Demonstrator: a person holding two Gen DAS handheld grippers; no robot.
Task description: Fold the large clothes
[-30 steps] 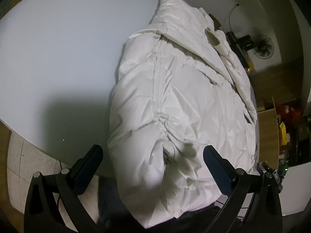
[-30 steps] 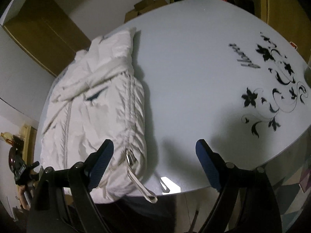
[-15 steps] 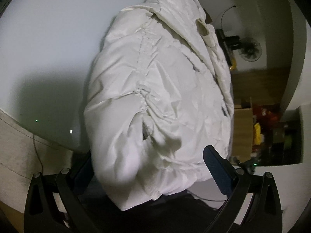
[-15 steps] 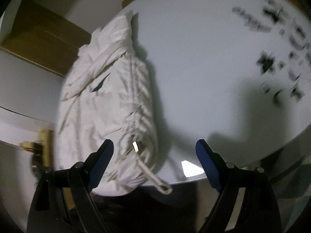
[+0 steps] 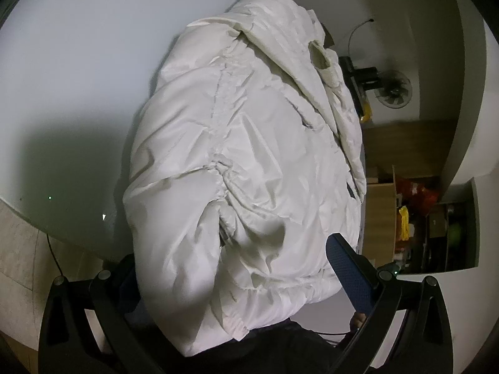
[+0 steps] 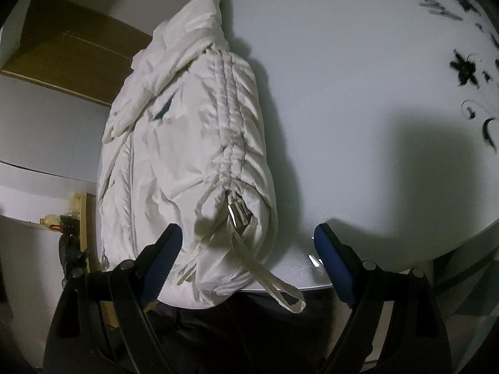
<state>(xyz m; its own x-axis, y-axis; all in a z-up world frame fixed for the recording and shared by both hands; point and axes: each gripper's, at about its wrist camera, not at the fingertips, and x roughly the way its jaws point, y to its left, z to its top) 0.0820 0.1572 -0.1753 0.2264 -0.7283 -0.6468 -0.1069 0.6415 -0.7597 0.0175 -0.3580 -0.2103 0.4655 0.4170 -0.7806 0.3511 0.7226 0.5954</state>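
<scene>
Left tongs point(image 5: 240, 268) gape wide around the jacket's point(image 5: 249, 155) hem; right tongs point(image 6: 246, 249) spread apart over its zipper corner and dangling strap point(image 6: 274, 283). Jacket lies folded, overhanging the tabletop's point(image 6: 358, 109) near edge.

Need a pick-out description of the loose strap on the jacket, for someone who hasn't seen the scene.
On the white table lies a puffy white jacket. At its near end, beside a metal buckle, a flat white strap loop hangs over the table edge, the only dangling piece.
</scene>
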